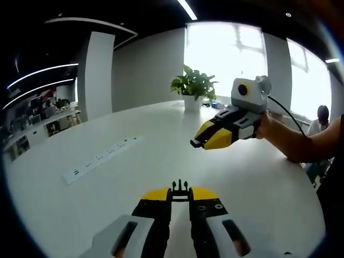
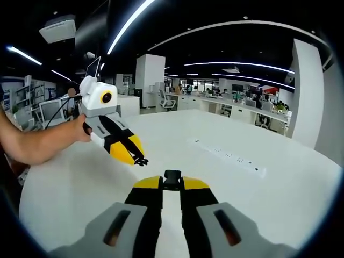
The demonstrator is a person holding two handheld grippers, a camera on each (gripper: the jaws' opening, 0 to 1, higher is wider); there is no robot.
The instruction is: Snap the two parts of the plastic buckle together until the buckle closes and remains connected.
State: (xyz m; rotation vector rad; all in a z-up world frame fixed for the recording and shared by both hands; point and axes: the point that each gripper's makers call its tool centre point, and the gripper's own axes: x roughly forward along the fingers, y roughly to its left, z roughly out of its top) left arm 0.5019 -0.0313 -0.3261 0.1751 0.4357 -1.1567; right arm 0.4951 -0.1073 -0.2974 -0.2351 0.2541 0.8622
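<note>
In the left gripper view, the pronged buckle part [image 1: 180, 189] is pinched at the tips of the left claw [image 1: 180, 194], low at 6 o'clock above the white bench [image 1: 134, 161]. The right claw [image 1: 200, 142] is seen at 2 o'clock, closed on something small and dark. In the right gripper view, the socket buckle part [image 2: 172, 180] is clamped in that claw, with the left claw at 10 o'clock. A potted plant [image 1: 193, 88] is set at 12 o'clock.

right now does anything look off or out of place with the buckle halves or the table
Nothing stands out. The left gripper is shut on the pronged buckle half, the right gripper on the socket half, both held above the white table, apart, not yet joined. No damage shows.
</note>
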